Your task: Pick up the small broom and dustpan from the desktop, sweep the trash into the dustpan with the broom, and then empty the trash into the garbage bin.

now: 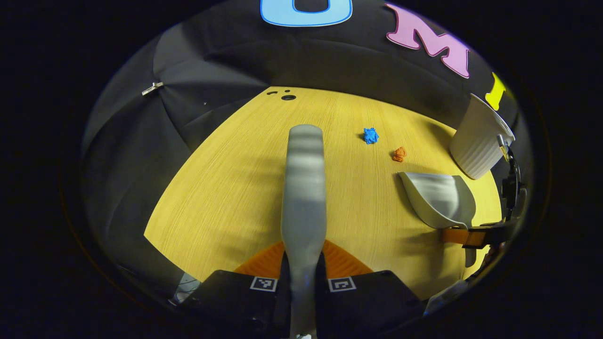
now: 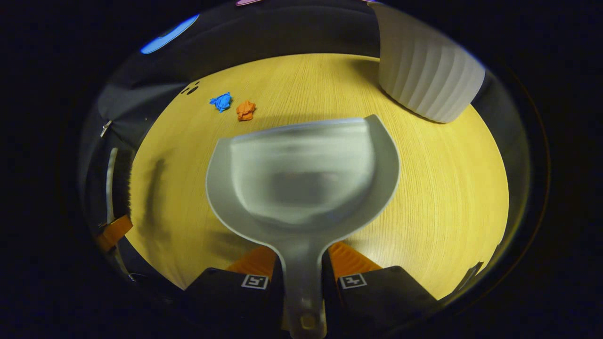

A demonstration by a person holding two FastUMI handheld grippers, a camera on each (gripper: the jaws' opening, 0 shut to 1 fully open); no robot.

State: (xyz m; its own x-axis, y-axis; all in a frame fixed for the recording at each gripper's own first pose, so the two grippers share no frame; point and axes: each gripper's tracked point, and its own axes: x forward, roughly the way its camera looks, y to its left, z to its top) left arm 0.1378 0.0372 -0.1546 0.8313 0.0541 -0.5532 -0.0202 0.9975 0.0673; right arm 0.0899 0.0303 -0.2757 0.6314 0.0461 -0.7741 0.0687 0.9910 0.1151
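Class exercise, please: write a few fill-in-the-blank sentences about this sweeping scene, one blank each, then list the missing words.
1. The right claw is shut on the handle of the ____.
2. The left claw grips the broom by its ____.
3. Two bits of trash lie on the desktop: one orange scrap and one ____ scrap.
4. The dustpan holds ____ scraps so far.

Missing words: dustpan; handle; blue; no

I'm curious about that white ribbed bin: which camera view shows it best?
The right gripper view: the garbage bin looms large behind the dustpan, its ribbed wall plain. The left gripper view shows the bin small and tilted at the edge, but with its rim visible.
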